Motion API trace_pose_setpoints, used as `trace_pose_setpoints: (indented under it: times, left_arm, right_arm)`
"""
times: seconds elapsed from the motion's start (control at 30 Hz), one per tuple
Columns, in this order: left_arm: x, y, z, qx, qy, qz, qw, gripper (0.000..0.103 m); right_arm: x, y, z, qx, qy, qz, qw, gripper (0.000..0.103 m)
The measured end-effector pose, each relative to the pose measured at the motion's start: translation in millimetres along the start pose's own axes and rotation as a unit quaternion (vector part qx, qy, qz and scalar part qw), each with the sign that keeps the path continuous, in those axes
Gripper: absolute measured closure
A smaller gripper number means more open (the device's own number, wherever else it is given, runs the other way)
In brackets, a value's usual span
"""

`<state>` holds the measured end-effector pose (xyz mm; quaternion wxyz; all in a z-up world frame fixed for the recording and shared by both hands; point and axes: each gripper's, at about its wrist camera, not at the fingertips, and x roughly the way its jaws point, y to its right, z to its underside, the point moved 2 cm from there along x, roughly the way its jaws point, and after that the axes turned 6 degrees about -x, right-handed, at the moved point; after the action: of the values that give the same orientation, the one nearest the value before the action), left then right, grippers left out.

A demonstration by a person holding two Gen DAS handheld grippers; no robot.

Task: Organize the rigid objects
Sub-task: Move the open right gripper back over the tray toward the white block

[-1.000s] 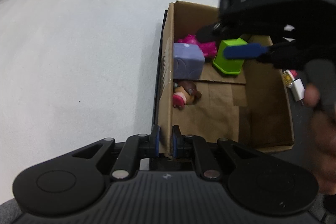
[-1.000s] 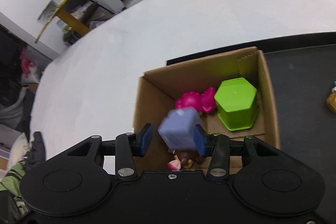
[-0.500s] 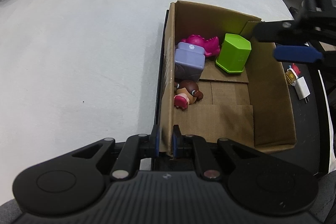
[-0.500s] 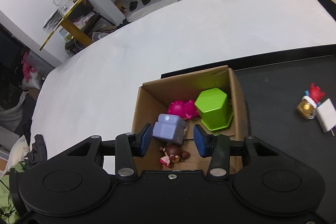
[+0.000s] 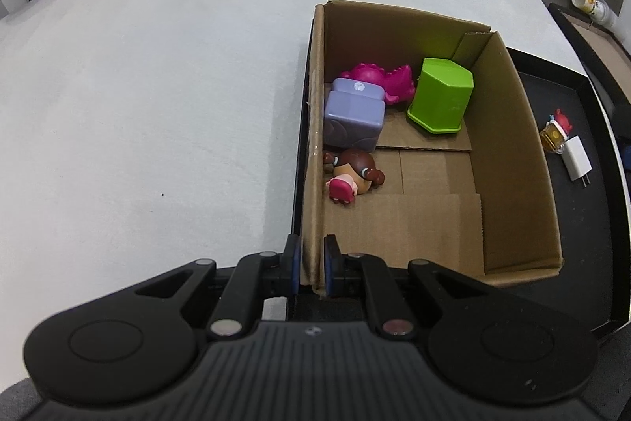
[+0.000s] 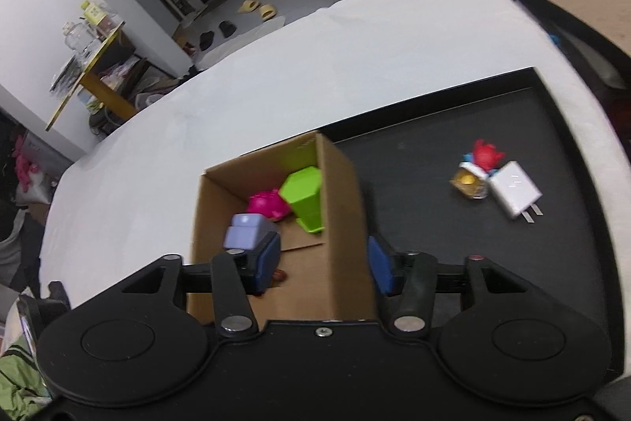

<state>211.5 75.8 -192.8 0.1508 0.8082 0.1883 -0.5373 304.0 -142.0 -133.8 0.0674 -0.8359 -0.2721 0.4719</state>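
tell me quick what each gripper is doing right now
left gripper: shut on the cardboard box wall.
right gripper: open, jaws just widened, holding nothing.

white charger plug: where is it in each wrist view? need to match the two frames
Left wrist: white charger plug at the far right edge, on the black tray, right of the cardboard box.
Right wrist: white charger plug right of centre on the black tray, prongs pointing lower right.
Shared landmark: the red and gold toy touching the plug.
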Motion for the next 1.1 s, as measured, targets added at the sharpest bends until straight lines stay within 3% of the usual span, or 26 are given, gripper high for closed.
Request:
trace_pose_setpoints:
  times: [0.07, 0.6, 1.1]
  left_arm:
    - [-0.2, -0.4, 0.0, -0.003, 0.0, -0.002, 1.0, 0.092]
    - [2.1, -1.1, -1.0, -0.008, -0.007, -0.006, 0.9999, 0.092]
    - [-3.2, 1.6, -0.2, -0.008, -0.003, -0.007, 0.9999, 0.092]
  right_arm:
    - [-4.6, 9.4, 3.7, 0.002, 0.008, 0.001, 1.0, 0.042]
    - [3.5, 89.1, 1.4, 0.025, 0.031, 0.046, 0.998, 0.033]
    - [5.2, 106.2, 1.2, -0.029, 0.025, 0.068, 0.997, 0.032]
